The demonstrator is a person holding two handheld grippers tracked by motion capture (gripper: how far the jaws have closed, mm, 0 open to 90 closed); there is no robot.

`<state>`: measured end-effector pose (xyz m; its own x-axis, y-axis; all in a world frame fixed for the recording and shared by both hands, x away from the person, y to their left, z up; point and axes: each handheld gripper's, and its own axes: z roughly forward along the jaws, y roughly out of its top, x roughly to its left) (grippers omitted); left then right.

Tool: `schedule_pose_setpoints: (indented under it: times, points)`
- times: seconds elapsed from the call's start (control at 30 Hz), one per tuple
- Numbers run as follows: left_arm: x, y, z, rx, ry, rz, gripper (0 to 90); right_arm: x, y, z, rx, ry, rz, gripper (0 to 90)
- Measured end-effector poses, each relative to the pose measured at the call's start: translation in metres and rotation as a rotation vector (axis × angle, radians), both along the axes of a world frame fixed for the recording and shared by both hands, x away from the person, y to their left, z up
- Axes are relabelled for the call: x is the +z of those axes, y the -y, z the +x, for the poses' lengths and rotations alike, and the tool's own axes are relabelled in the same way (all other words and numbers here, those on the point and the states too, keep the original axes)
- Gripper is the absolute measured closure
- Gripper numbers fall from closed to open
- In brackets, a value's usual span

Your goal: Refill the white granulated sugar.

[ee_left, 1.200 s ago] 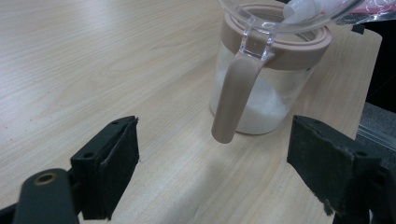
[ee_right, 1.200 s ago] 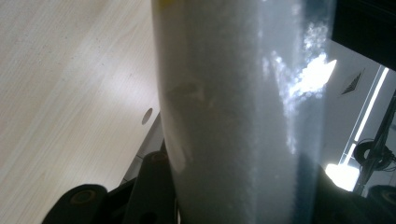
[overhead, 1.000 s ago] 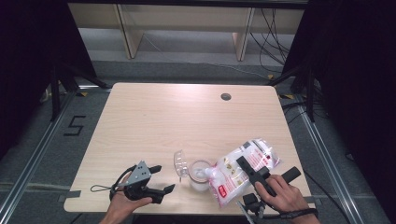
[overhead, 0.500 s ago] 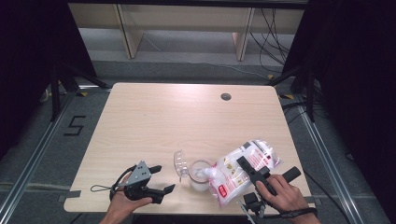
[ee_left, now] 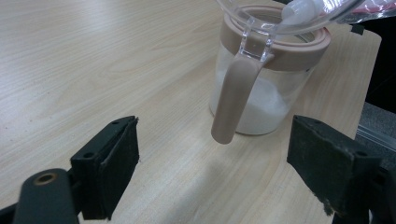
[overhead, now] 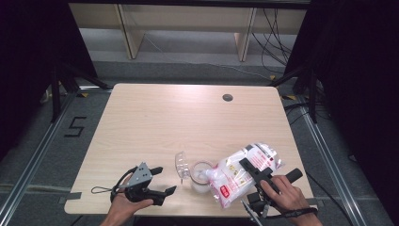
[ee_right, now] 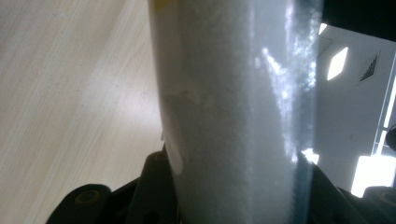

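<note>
Pouring in hand: right gripper (overhead: 256,176) pinches the clear plastic bag of white granules with red label (overhead: 244,170), tilted so its mouth sits over the clear glass jar with tan ring and hinged lid (overhead: 201,176) near the front edge of the light wooden table (overhead: 188,117); judged best done with a slow tilt, mouth kept inside the rim, lid left swung back. Left gripper (overhead: 157,181) rests beside the jar, jaws spread and empty. Left gripper view alone shows the jar's (ee_left: 266,79) white fill low in the glass and its tan handle; right gripper view shows the bag's (ee_right: 233,107) granular wall close up.
</note>
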<state>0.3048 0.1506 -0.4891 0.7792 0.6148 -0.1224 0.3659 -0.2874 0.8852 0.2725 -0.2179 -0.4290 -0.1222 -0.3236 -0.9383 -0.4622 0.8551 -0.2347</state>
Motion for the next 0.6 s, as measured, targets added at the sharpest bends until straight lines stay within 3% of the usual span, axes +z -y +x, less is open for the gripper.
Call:
schedule_pose_setpoints:
  times: [0.17,0.2,0.47,0.6]
  points:
    - [0.0003,-0.0001,-0.0001,-0.001,0.000,0.004,16.2,0.0013,0.0016,0.0032,0.027,-0.015,0.029,71.1]
    - [0.0005,-0.0007,0.0001,-0.002,0.002,0.013,16.2,-0.0003,0.0027,0.0029,0.004,-0.034,0.041,71.2]
    - [0.0000,0.0000,0.0001,-0.001,0.000,0.000,16.2,0.0004,0.0052,0.0071,0.002,-0.068,0.079,71.4]
    - [0.0000,0.0000,0.0001,-0.001,0.000,0.000,16.2,-0.0021,0.0082,0.0094,-0.023,-0.117,0.134,71.7]
